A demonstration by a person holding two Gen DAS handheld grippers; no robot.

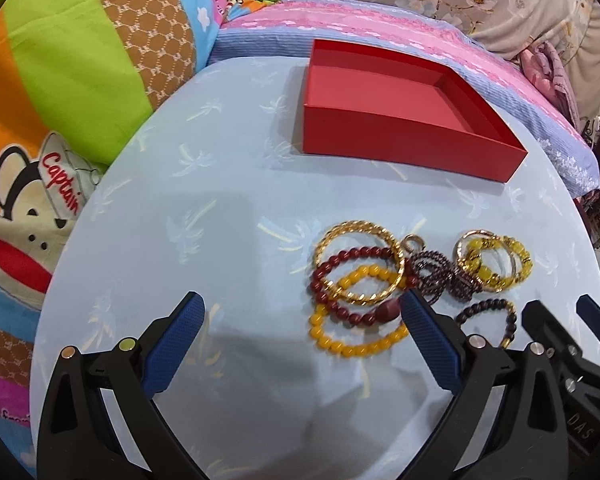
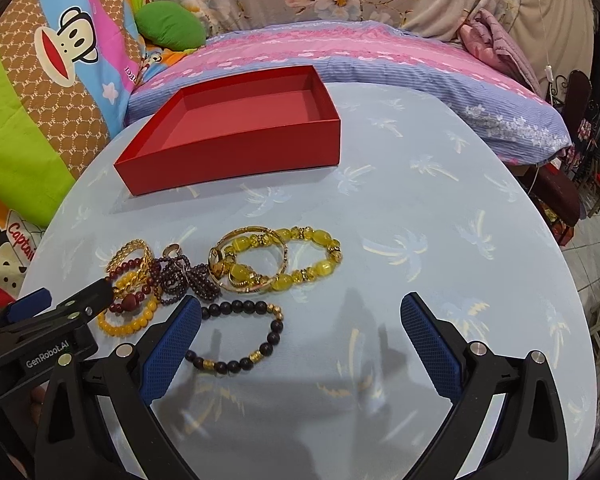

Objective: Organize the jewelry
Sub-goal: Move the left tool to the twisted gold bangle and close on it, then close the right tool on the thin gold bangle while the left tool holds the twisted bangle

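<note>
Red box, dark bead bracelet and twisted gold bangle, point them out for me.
Red box (image 2: 236, 156): right wrist view, near outer wall.
Dark bead bracelet (image 2: 275, 326): right wrist view, bead on its right side.
Gold bangle (image 1: 354, 226): left wrist view, top of ring.

One red box (image 2: 236, 156), several bracelets (image 2: 236, 332)

We see both wrist views low over the round table (image 1: 220, 200), facing the bed; both share the red box (image 2: 236, 152) and bracelet pile (image 1: 412, 276).
</note>
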